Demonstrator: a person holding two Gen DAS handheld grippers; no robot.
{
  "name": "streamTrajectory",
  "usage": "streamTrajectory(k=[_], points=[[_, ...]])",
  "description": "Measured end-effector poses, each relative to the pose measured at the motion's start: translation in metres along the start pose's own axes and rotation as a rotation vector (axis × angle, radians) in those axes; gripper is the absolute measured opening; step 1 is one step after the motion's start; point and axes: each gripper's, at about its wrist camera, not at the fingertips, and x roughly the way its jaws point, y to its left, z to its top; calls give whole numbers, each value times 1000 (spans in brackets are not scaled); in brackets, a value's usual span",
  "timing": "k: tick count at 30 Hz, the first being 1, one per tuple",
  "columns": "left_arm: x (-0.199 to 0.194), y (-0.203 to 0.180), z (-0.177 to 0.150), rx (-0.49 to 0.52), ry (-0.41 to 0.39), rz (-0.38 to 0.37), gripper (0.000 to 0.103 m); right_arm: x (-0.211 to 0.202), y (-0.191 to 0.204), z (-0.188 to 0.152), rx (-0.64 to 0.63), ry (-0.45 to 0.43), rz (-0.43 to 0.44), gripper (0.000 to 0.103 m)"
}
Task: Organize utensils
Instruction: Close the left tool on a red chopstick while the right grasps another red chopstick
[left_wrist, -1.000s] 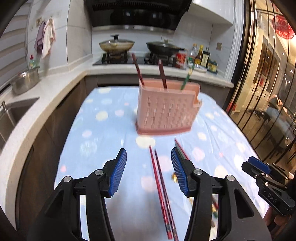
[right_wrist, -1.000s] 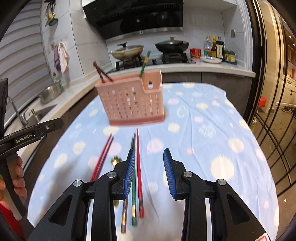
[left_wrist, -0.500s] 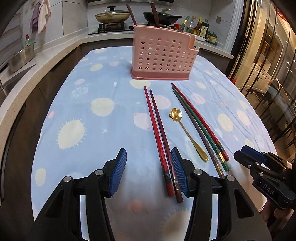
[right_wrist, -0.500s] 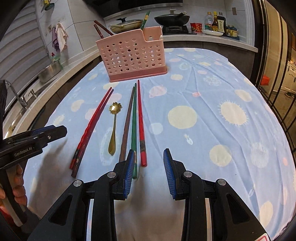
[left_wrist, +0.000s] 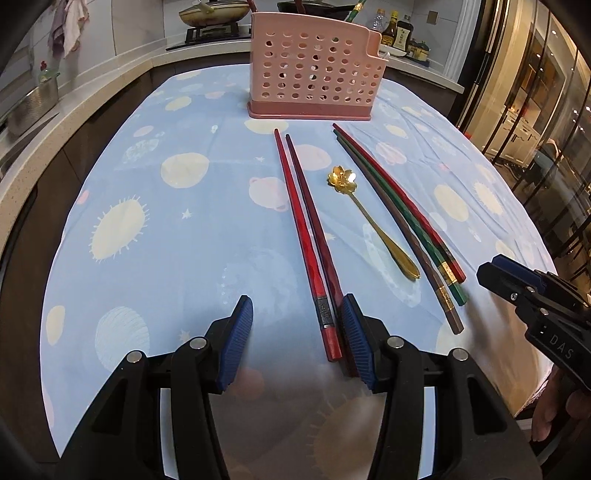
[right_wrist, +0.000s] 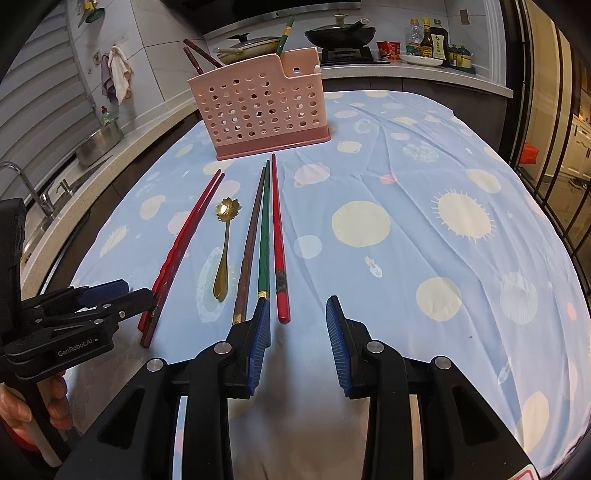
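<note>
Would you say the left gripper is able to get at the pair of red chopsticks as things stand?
Probably yes: the left gripper is open, and the red chopsticks lie on the tablecloth with their near ends by its right finger, nothing covering them.

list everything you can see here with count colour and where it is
holder: 1, pink, perforated, far end of table, chopsticks standing in it
red chopsticks: 2, red and dark red, on cloth left of spoon, near ends between left gripper's fingers
spoon: 1, gold, flower bowl, on cloth between the chopstick groups
mixed chopsticks: 3, brown, green, red, right of spoon
tablecloth: 1, light blue with pale suns and circles
pans: 2, on stove behind
bottles: several, counter by stove
pot: 1, steel, left counter
left gripper: black, blue pads, open
right gripper: black, blue pads, open
</note>
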Motion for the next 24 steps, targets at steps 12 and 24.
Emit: streamTrajectory(k=[12, 24], points=[[3, 12, -3, -17, 5, 31, 48, 5, 2, 0, -3, 10, 3, 32], [5, 13, -2, -8, -2, 35, 43, 22, 6, 5, -24, 33, 6, 18]])
